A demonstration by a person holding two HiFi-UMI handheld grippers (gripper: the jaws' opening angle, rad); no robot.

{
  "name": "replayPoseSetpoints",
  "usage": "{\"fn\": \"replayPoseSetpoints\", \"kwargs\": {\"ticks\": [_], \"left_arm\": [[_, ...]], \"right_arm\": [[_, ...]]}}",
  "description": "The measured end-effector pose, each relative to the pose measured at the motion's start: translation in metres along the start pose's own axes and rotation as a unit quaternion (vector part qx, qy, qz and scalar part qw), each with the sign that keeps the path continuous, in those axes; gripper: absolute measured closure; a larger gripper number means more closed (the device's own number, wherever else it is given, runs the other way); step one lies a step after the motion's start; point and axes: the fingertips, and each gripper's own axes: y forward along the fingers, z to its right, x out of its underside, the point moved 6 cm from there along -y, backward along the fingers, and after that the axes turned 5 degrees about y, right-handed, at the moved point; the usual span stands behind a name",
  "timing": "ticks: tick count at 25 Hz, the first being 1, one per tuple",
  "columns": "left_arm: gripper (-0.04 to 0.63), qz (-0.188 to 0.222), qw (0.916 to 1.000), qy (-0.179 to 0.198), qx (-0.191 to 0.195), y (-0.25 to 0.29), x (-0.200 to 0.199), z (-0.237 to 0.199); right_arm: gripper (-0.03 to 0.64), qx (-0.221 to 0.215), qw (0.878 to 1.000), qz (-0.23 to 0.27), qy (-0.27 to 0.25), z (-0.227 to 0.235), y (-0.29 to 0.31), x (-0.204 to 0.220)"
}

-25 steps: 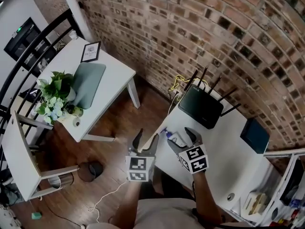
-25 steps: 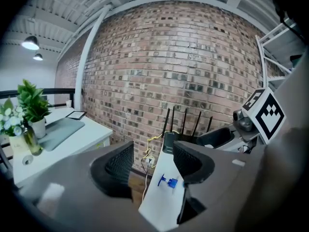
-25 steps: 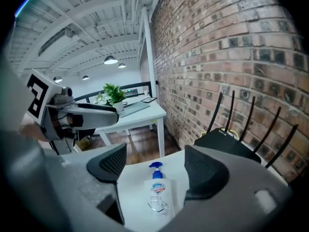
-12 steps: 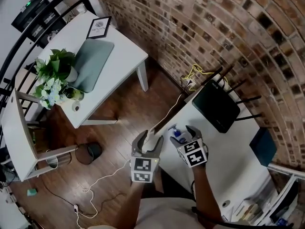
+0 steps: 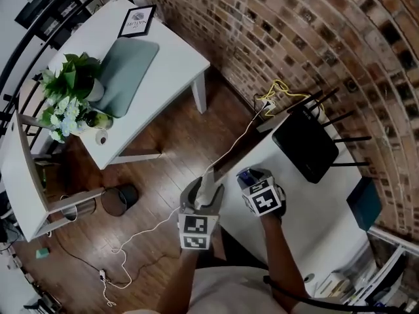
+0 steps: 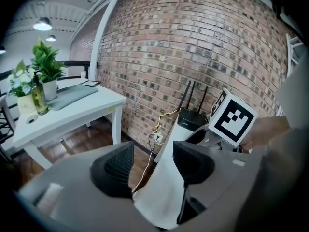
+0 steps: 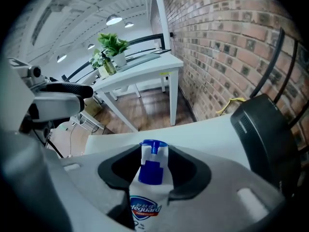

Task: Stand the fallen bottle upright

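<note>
A white pump bottle [image 7: 147, 204] with a blue pump head [image 7: 150, 164] and a blue label lies on the white table [image 5: 308, 241] near its left corner. My right gripper [image 7: 153, 170] points steeply down over it. Its jaws have just been closing, and the pads now press the bottle's neck from both sides. In the head view only the blue pump [image 5: 245, 174] shows, ahead of the right gripper [image 5: 254, 175]. My left gripper [image 5: 203, 190] is open beside the table's corner, and that corner [image 6: 166, 178] shows between its jaws in the left gripper view [image 6: 150, 163].
A black router [image 5: 308, 146] with antennas stands at the table's back by the brick wall, with a dark box [image 5: 363, 203] to its right. Yellow cable [image 5: 281, 90] hangs behind. Across the wooden floor are a second white table [image 5: 170, 77] with a plant [image 5: 69, 90], and a bin [image 5: 118, 200].
Both grippers have come down toward the table. The right gripper's jaws, wide apart before, have closed round the bottle. The left gripper has settled at the table's corner.
</note>
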Motion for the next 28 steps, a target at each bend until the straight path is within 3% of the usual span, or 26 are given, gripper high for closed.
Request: {"fn": "replayPoseSetpoints", "kwargs": {"ticks": [9,12,13,18,23,28], "left_arm": [[0.324,0.001,1.0,-0.003,-0.003,-0.006,-0.004,-0.011],[0.324,0.007,1.0,0.0,0.002,-0.01,-0.008,-0.013],[0.324,0.009,1.0,-0.001,0.002,-0.012,-0.01,-0.014],[0.324,0.033,0.9992,-0.001,0.022,-0.017,-0.029,-0.011],[0.324,0.052,0.9967,0.021,0.058,-0.023,-0.044,0.014],[0.324,0.064,0.9914,0.05,0.103,-0.032,-0.054,0.049]], "right_arm": [[0.482,0.012,1.0,-0.013,0.003,-0.003,0.002,-0.003],[0.504,0.031,0.999,0.01,0.012,0.0,-0.006,-0.002],[0.549,0.039,0.999,0.021,0.012,0.001,-0.011,-0.003],[0.554,0.072,0.994,0.074,0.043,0.011,-0.043,-0.003],[0.552,0.12,0.975,0.154,0.107,0.023,-0.084,0.012],[0.552,0.169,0.942,0.245,0.152,0.028,-0.122,0.037]]}}
